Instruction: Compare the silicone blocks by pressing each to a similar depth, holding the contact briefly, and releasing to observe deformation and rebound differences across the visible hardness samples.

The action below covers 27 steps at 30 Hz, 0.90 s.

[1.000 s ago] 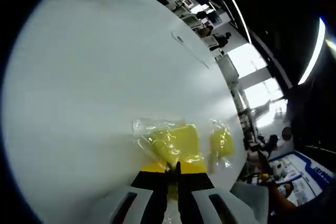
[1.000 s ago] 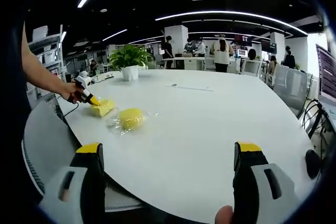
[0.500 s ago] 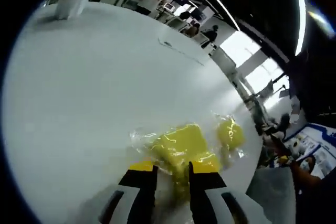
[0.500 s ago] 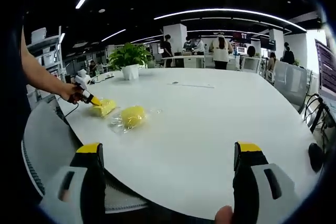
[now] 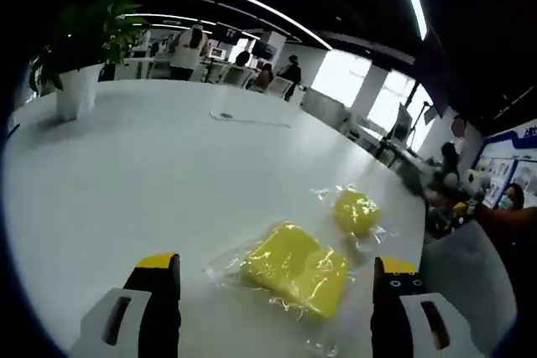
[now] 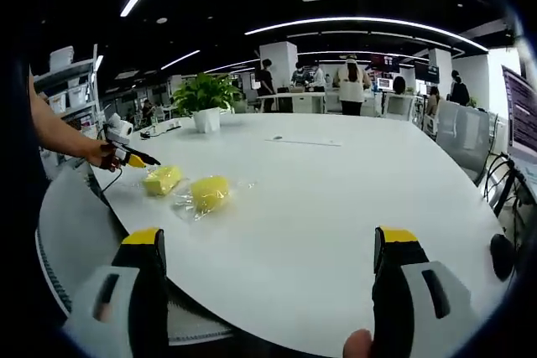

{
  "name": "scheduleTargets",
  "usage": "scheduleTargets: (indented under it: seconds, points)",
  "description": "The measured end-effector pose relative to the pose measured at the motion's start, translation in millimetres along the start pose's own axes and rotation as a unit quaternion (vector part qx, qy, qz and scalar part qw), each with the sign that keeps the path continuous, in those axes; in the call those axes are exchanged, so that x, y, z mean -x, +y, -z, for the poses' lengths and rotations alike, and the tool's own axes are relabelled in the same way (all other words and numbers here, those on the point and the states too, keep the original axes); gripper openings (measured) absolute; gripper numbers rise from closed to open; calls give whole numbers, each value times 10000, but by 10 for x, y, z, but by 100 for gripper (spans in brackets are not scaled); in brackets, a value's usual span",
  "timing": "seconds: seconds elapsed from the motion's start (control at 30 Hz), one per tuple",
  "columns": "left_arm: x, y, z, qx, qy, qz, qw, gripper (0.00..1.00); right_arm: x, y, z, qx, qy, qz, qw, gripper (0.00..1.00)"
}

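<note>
The flat yellow silicone block (image 5: 295, 270) sits on the white table (image 5: 151, 173) sealed in a crinkly clear plastic bag (image 5: 228, 267), slab-shaped with a soft crease across the top. It lies in the gap ahead of the left gripper (image 5: 274, 278), whose jaws stand wide apart on either side and touch nothing. Just beyond it, apart from it, is a second sample, a rounder yellow silicone lump (image 5: 356, 210) in its own clear wrap. No readable label or print shows on either bag.

In the right gripper view the two pieces are off to the left on the table: the flat block (image 6: 161, 179) and the round one (image 6: 209, 193) near each other, close to the table's edge. The left gripper (image 6: 132, 157) shows there too, held in a person's hand (image 6: 105, 155), its yellow tips just clear of the flat block. The right gripper (image 6: 273, 251) has its jaws spread wide over bare tabletop, well apart from both samples.

Further out, a potted plant (image 6: 204, 98) in a white pot stands on the far side of the table, and people (image 6: 351, 85) stand around the office behind it.
</note>
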State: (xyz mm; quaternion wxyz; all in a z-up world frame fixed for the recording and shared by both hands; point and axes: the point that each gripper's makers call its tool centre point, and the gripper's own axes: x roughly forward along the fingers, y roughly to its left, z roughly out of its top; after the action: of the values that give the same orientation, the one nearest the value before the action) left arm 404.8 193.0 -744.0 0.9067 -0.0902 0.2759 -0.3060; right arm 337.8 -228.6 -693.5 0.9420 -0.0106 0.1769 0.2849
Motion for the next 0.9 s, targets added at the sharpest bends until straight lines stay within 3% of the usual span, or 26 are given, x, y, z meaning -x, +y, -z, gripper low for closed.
scheduleTargets:
  seconds: [0.07,0.3,0.57,0.9]
  points:
    - [93,23,-77,-99,-224,-63,9997,100,-11,3,-11,-1,-13,-17,10000,97]
    - [414,3,-148,-128,-447,-150,9988,100,-43,12,-15,25,-24,-42,10000,97]
    - [693,-82,-128,-746,-564,-425,9947,100,-71,21,-16,-2,-9,-54,10000,97]
    - [955,-100,-103,-593,-861,-655,9924,100,-129,72,18,28,98,-182,9998,97]
